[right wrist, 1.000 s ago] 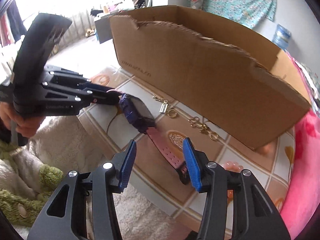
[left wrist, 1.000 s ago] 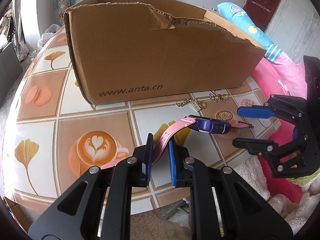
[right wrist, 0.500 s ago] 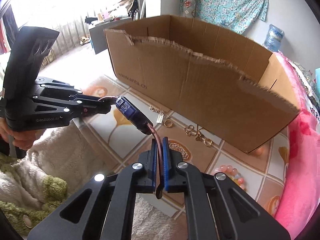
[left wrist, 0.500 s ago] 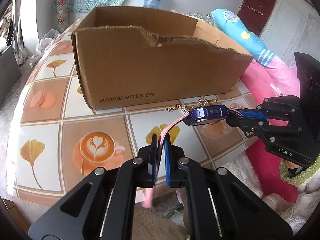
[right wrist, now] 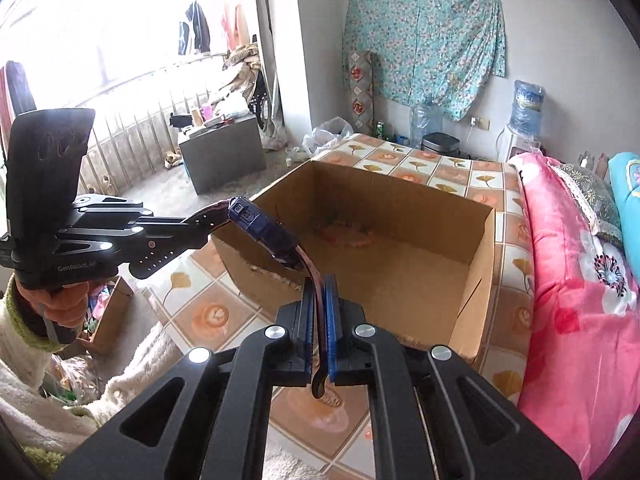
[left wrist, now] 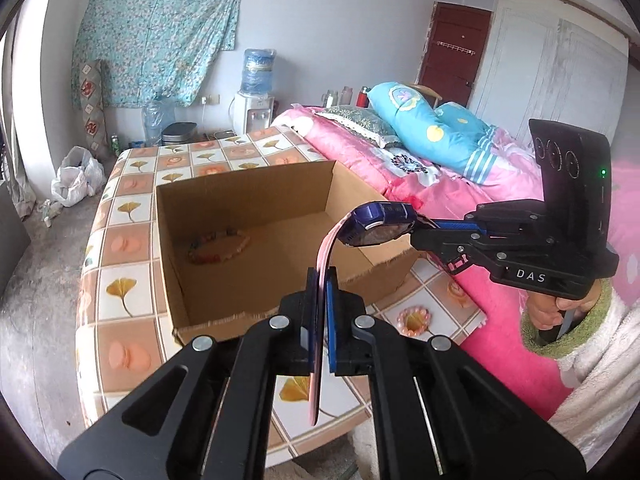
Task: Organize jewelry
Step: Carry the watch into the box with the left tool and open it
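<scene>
A watch with a blue body (left wrist: 380, 224) and pink straps (left wrist: 323, 256) hangs in the air over the near torn rim of an open cardboard box (left wrist: 240, 200). My left gripper (left wrist: 321, 280) is shut on one strap, whose end sticks out below the pads. My right gripper (right wrist: 320, 284) is shut on the other strap. In the left wrist view the right gripper (left wrist: 430, 222) reaches in from the right. In the right wrist view the left gripper (right wrist: 216, 212) reaches in from the left, beside the watch body (right wrist: 260, 226). A beaded bracelet (left wrist: 218, 246) lies on the box floor.
The box stands on a table with a tile-patterned cloth (left wrist: 128, 216). A pink bead bracelet (left wrist: 412, 318) lies on the cloth near the box's right corner. A pink bed (right wrist: 580, 280) runs along one side. A hand (left wrist: 548, 312) in a fluffy white sleeve holds the right gripper.
Both grippers closed on the watch straps and rose, lifting the watch off the table to above the box rim. The inside of the box has come into view.
</scene>
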Available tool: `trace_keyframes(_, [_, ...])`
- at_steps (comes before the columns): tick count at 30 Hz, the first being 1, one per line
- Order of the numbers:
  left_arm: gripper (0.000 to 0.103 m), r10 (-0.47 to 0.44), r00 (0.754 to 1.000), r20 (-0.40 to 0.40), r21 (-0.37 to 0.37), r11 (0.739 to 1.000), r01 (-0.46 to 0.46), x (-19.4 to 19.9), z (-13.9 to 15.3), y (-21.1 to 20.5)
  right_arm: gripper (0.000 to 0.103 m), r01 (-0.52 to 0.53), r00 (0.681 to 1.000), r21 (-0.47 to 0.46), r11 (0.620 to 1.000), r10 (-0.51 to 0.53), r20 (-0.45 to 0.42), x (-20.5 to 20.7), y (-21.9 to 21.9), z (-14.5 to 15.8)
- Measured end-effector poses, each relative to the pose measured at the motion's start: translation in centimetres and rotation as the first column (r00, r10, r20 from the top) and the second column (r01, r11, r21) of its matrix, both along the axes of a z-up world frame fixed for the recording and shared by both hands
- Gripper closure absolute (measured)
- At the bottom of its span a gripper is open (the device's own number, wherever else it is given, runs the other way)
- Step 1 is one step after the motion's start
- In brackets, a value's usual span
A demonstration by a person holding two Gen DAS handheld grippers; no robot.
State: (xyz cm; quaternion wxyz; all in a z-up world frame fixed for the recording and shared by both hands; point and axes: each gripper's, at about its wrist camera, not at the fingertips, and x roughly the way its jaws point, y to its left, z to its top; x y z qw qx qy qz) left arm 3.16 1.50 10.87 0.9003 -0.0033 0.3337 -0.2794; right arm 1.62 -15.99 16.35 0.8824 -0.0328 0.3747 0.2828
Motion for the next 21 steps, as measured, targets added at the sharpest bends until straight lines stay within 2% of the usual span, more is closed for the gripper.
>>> trace_keyframes(2, [0.100,-0.007,0.999,-0.045,-0.003,1.000,0.007,3.1,0.4,-0.6,0.098,0.004,0.999,0.017,1.000,-0.003,-0.050,3.3,-0.7,-0.2])
trace_keyframes(5, [0.100,-0.026,0.985,-0.170,-0.006,1.000,0.025,8.0,-0.2,-1.6,0.098,0.019,0.985,0.029,0.999,-0.013,-0.174,8.4,-1.3,-1.4])
trace_keyframes(8, [0.100,-0.039,0.955,-0.293,0.019,0.999,0.047,12.5,-2.1,-3.0,0.098,0.022,0.947,-0.015,1.000,-0.026,-0.319,13.1,-1.4,-4.0])
trace_keyframes(10, [0.100,-0.044,0.923,-0.381,0.035,0.997,0.062,15.2,-3.7,-3.8,0.098,0.000,0.924,-0.073,0.997,-0.028,-0.381,15.4,-1.1,-5.9])
trace_keyframes(11, [0.100,-0.042,0.908,-0.417,0.043,0.997,0.066,16.4,-4.6,-4.0,0.098,-0.017,0.918,-0.127,0.992,-0.035,-0.395,16.4,-0.7,-6.6])
trace_keyframes(14, [0.100,-0.023,0.854,-0.519,0.069,0.995,0.069,19.5,-7.4,-4.9,0.098,-0.066,0.908,-0.202,0.977,-0.026,-0.418,18.6,0.1,-8.5])
trace_keyframes(15, [0.100,-0.016,0.832,-0.554,0.072,0.995,0.067,20.4,-8.3,-5.2,0.098,-0.084,0.915,-0.238,0.968,-0.020,-0.403,19.3,0.5,-8.6])
trace_keyframes(16, [0.100,0.001,0.820,-0.572,0.090,0.994,0.062,20.9,-9.2,-5.6,0.098,-0.092,0.926,-0.272,0.958,-0.018,-0.377,19.9,0.9,-8.7])
trace_keyframes(18, [0.100,0.056,0.830,-0.555,0.180,0.982,0.054,22.0,-10.7,-6.4,0.098,-0.102,0.937,-0.306,0.947,-0.012,-0.348,21.1,1.4,-8.9])
trace_keyframes(19, [0.100,0.066,0.831,-0.553,0.202,0.978,0.058,22.3,-11.3,-6.6,0.098,-0.103,0.941,-0.311,0.945,-0.009,-0.337,21.5,1.5,-8.8])
trace_keyframes(21, [0.100,0.075,0.809,-0.583,0.180,0.983,0.038,23.1,-12.2,-6.4,0.098,-0.096,0.948,-0.316,0.944,-0.010,-0.318,22.1,1.5,-8.7])
